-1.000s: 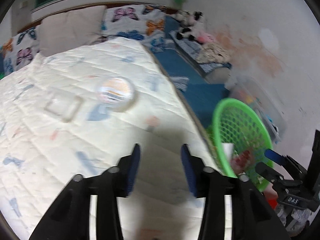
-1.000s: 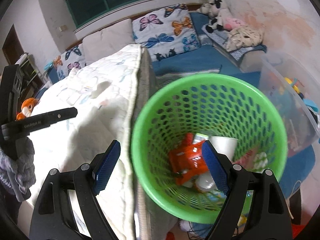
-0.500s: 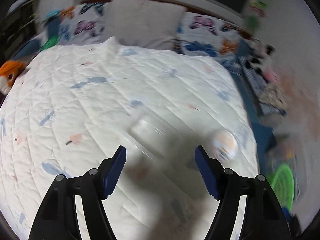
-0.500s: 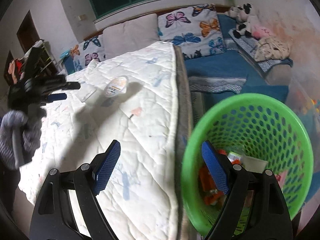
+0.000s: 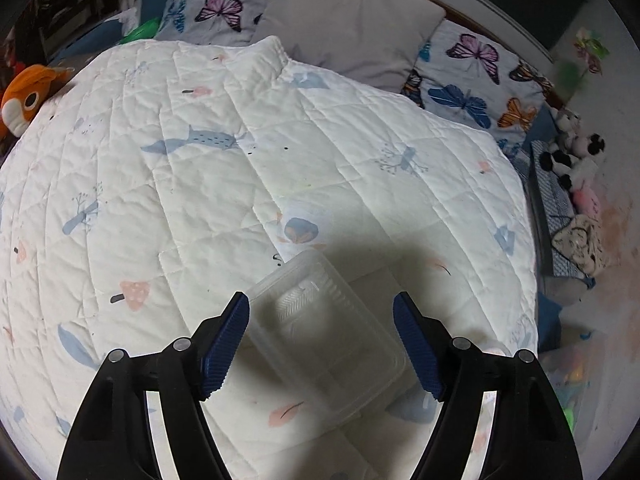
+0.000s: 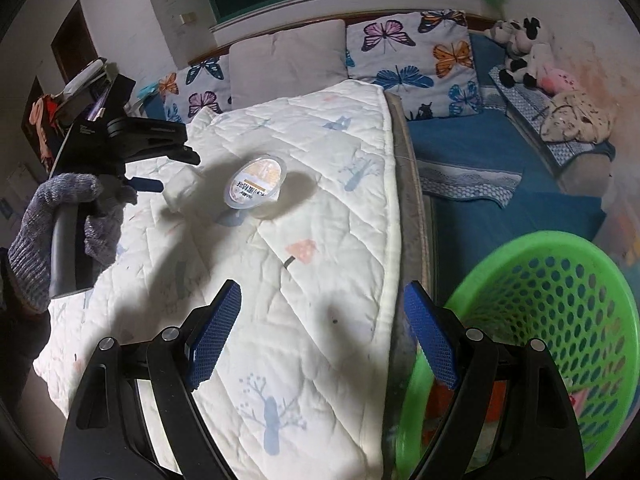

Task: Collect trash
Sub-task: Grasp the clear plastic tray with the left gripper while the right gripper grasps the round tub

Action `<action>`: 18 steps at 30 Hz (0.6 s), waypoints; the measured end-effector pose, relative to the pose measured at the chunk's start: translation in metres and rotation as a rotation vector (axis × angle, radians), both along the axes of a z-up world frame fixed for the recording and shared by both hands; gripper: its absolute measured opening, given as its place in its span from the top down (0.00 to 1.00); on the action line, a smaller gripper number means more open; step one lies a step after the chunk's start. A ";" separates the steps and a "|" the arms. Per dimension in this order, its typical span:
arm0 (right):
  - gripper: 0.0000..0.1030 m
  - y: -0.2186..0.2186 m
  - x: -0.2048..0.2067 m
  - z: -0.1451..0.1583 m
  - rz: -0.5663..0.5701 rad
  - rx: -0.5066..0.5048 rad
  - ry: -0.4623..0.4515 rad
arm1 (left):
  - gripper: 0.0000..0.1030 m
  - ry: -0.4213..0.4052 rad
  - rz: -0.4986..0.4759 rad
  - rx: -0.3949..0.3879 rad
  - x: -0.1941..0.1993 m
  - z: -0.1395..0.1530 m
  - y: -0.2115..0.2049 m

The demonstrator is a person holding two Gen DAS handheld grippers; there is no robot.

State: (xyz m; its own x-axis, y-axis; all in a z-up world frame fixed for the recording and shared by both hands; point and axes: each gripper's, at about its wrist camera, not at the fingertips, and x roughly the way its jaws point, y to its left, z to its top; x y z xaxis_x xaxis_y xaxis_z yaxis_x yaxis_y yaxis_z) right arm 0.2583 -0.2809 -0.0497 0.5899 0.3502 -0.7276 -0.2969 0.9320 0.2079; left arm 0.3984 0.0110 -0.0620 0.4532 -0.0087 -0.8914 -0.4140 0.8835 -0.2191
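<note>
Clear plastic tray (image 5: 324, 332) sits empty between the left gripper's (image 5: 321, 344) spread jaws.

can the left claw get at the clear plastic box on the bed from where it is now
Probably yes: the left claw is open, its fingers either side of the clear rectangular plastic box on the white quilt, nothing between them.

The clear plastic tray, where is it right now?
In the left wrist view the clear plastic tray lies on the white quilt, low and central, between the open fingers of the left gripper; the round lidded cup sits beside it.
</note>
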 end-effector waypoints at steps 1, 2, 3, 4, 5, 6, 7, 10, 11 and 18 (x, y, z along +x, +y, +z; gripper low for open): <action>0.19 0.000 0.002 -0.001 0.000 0.000 0.002 | 0.30 0.007 0.011 -0.002 0.002 -0.001 0.000; 0.19 0.001 0.003 -0.002 0.001 -0.001 0.004 | 0.30 0.012 0.025 -0.004 0.003 -0.003 0.001; 0.19 0.001 0.005 -0.003 0.003 -0.003 0.006 | 0.30 0.017 0.035 -0.005 0.004 -0.004 0.001; 0.19 0.002 0.008 -0.004 0.005 -0.004 0.008 | 0.30 0.022 0.051 -0.006 0.004 -0.006 0.003; 0.19 0.002 0.010 -0.005 0.007 -0.005 0.012 | 0.30 0.025 0.064 -0.007 0.004 -0.008 0.004; 0.19 0.002 0.012 -0.006 0.008 -0.006 0.013 | 0.30 0.027 0.075 -0.009 0.003 -0.009 0.006; 0.19 0.003 0.013 -0.006 0.009 -0.006 0.013 | 0.30 0.027 0.086 -0.013 0.003 -0.009 0.007; 0.19 0.006 0.018 -0.008 0.013 -0.005 0.015 | 0.30 0.027 0.097 -0.006 0.002 -0.011 0.009; 0.19 0.007 0.018 -0.008 0.016 -0.003 0.014 | 0.30 0.025 0.094 -0.009 0.002 -0.011 0.010; 0.19 0.013 0.019 -0.007 0.031 -0.004 0.012 | 0.30 -0.005 0.028 -0.014 -0.004 -0.007 0.009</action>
State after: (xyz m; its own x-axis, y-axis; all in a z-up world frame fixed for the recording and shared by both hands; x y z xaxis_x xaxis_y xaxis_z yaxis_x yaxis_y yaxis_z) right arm 0.2772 -0.2681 -0.0563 0.5703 0.3647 -0.7361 -0.3228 0.9235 0.2075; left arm 0.3945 0.0197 -0.0692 0.4575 -0.0080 -0.8892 -0.4376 0.8684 -0.2330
